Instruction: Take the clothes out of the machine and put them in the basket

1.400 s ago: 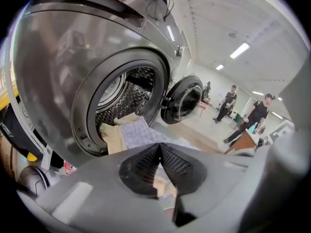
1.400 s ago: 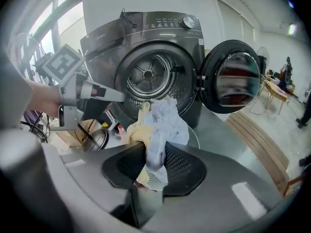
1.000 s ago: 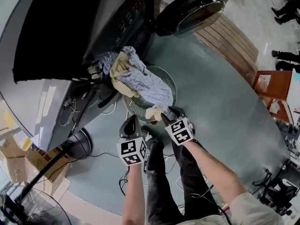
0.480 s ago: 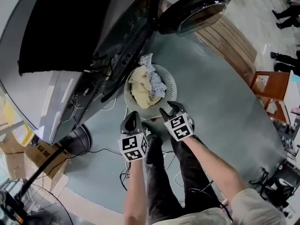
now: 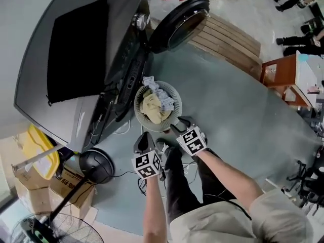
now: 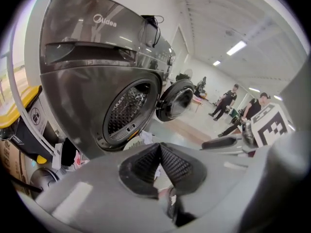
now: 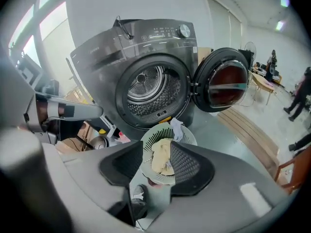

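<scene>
The right gripper (image 5: 178, 125) is hanging open and empty by the basket (image 5: 177, 101); the left gripper (image 5: 143, 139) is sitting shut. Clothes (image 5: 153, 108) are lying inside. Next, I think, is checking the machine (image 5: 76, 44).

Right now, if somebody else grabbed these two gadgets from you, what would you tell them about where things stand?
The left hand-held gripper is shut, empty; the right hand-held gripper is open, empty.
The clothes lie piled in the basket on the floor before the washing machine, whose door stands open.
Done: the drum looks empty of clothes.
To do: likely nothing beyond a glance into the drum.
</scene>
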`<state>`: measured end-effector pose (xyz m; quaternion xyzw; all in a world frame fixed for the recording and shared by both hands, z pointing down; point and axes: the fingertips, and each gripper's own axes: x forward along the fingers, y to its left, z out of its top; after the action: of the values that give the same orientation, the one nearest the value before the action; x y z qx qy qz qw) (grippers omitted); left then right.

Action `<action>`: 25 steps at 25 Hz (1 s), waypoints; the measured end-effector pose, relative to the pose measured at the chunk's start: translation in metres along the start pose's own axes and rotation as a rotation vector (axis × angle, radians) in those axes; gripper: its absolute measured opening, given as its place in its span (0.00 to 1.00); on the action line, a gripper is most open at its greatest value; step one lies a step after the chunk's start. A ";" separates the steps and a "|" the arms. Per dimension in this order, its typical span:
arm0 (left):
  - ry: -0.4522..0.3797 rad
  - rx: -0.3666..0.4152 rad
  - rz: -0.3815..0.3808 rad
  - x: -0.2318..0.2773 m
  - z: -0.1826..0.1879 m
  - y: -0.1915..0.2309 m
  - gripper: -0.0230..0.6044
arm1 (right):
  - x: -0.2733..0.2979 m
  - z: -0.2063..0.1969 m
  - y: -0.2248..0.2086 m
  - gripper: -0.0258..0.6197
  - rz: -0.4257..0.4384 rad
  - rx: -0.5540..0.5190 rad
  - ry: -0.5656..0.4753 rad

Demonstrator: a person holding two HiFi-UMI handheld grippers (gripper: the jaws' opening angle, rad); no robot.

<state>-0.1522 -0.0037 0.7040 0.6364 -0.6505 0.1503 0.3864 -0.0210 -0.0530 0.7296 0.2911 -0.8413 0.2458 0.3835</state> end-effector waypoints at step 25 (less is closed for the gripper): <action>-0.022 0.194 -0.126 -0.160 0.068 -0.084 0.13 | -0.206 0.073 0.098 0.28 0.132 0.010 -0.147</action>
<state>-0.1116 0.0510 0.5233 0.7121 -0.5956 0.1811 0.3246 -0.0140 0.0319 0.5055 0.2542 -0.8833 0.2526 0.3021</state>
